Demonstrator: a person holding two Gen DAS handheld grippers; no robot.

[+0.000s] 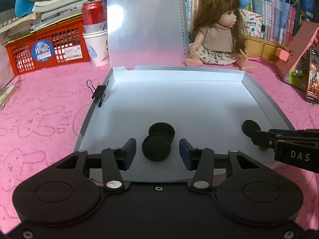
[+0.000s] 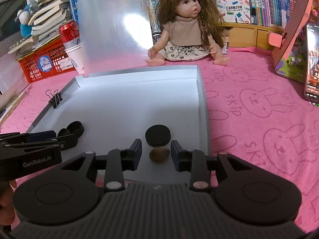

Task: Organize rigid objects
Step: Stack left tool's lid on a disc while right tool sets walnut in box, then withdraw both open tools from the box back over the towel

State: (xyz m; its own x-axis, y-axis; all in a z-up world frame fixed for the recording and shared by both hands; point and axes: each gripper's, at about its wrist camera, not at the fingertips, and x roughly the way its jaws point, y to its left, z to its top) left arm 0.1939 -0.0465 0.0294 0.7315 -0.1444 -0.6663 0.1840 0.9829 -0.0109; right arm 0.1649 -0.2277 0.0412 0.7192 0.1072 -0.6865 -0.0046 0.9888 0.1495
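Note:
A shallow grey box [image 1: 269,99] lies open on a pink towel. In the left wrist view a black round cup [image 1: 161,128] stands on its floor with a black disc [image 1: 156,147] leaning against its front. My left gripper [image 1: 157,153] is open, and the disc sits between its fingers without touching either pad. A second black disc [image 2: 158,135] lies near the box's right wall [image 2: 203,103]. Just in front of it is a blurred brown round thing [image 2: 159,155], between the fingers of my open right gripper [image 2: 156,151]. Neither pad presses on it.
The box's lid [image 1: 143,23] stands upright at the back. A binder clip [image 1: 98,92] grips the left wall. Behind the box sit a doll [image 1: 217,33], a red crate [image 1: 49,47] and a can in a paper cup [image 1: 94,14]. A phone [image 2: 312,59] leans at the right.

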